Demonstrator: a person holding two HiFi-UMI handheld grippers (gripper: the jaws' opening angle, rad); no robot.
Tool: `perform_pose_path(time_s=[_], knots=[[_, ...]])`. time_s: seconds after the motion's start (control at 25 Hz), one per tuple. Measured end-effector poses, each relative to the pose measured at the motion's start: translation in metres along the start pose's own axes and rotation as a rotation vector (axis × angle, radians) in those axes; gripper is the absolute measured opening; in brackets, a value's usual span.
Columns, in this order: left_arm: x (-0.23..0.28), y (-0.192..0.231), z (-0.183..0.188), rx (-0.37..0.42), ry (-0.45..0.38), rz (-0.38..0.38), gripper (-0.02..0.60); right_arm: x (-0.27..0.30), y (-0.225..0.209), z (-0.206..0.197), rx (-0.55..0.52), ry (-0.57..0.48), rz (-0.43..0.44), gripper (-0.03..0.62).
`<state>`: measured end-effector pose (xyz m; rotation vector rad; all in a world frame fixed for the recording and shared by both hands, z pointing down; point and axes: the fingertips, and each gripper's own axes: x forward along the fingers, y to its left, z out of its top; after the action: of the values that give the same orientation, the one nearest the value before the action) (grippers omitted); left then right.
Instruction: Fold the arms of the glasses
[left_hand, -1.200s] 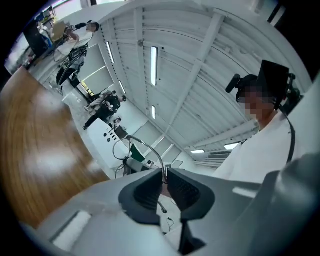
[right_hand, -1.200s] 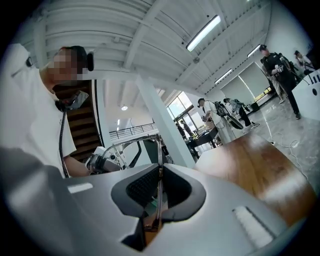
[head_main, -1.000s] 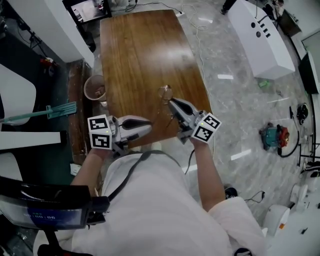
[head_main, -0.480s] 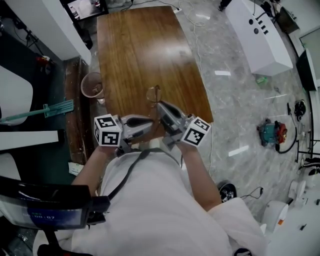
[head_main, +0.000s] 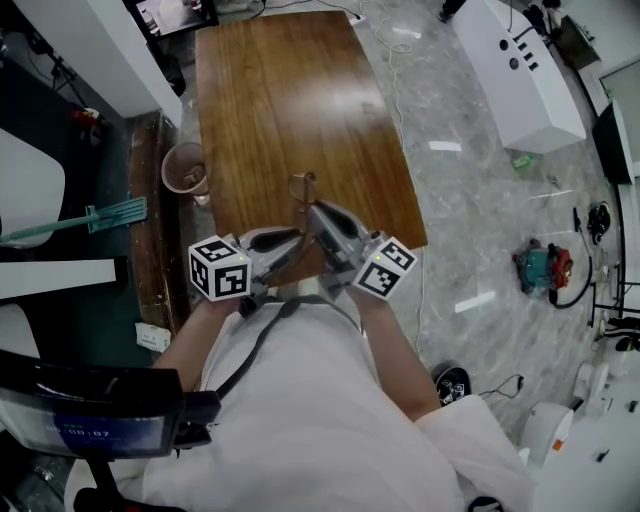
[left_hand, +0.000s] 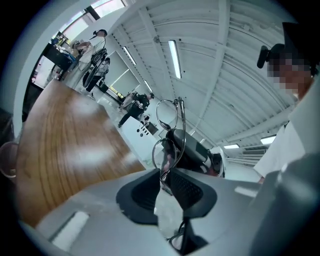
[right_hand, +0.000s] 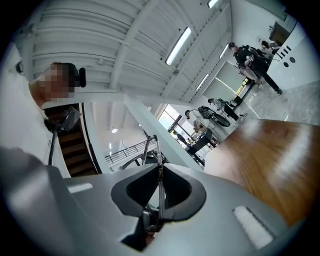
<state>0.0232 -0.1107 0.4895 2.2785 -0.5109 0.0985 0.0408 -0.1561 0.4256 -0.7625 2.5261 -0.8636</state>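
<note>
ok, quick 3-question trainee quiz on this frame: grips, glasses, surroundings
1. Multiple choice: what is clamped between the jaws of the right gripper?
A. a thin arm of the glasses
B. a cable
C. nothing

2. True or false: the glasses lie flat on the wooden table, untouched.

3. Short answer: in the head view, what stands on the floor beside the table's left edge?

Key
1. A.
2. False. The right gripper is shut on them and holds them up off the table. The jaws of the left gripper are opening, with the frame between them.
3. A round bin.
</note>
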Motion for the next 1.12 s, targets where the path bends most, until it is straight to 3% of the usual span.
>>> perform_pose_path(time_s=[0.2, 0.44, 0.56, 0.72, 0.84, 1.0, 1.12], knots=[[0.002, 0.001, 0.004, -0.029, 0.000, 0.056, 0.118, 0.000, 0.002, 0.006, -0.016, -0.031, 0.011, 0.031], [-0.003, -0.003, 0.008, 0.018, -0.018, 0.045, 0.138, -0.011, -0.015, 0.015, 0.018, -0.062, -0.035, 0.029], [-0.007, 0.000, 0.008, 0.045, -0.020, 0.057, 0.135, -0.019, -0.030, 0.021, 0.084, -0.086, -0.069, 0.029], [-0.005, -0.024, 0.004, 0.194, 0.028, -0.025, 0.089, -0.028, -0.047, 0.029, 0.176, -0.145, -0.105, 0.029], [0.000, -0.050, 0.006, 0.301, 0.044, -0.068, 0.105, -0.033, -0.057, 0.035, 0.204, -0.175, -0.141, 0.029], [0.006, -0.064, 0.022, 0.418, -0.007, -0.039, 0.110, -0.033, -0.065, 0.036, 0.229, -0.199, -0.181, 0.029], [0.008, -0.066, 0.032, 0.449, -0.042, -0.020, 0.104, -0.030, -0.065, 0.032, 0.256, -0.213, -0.186, 0.029]])
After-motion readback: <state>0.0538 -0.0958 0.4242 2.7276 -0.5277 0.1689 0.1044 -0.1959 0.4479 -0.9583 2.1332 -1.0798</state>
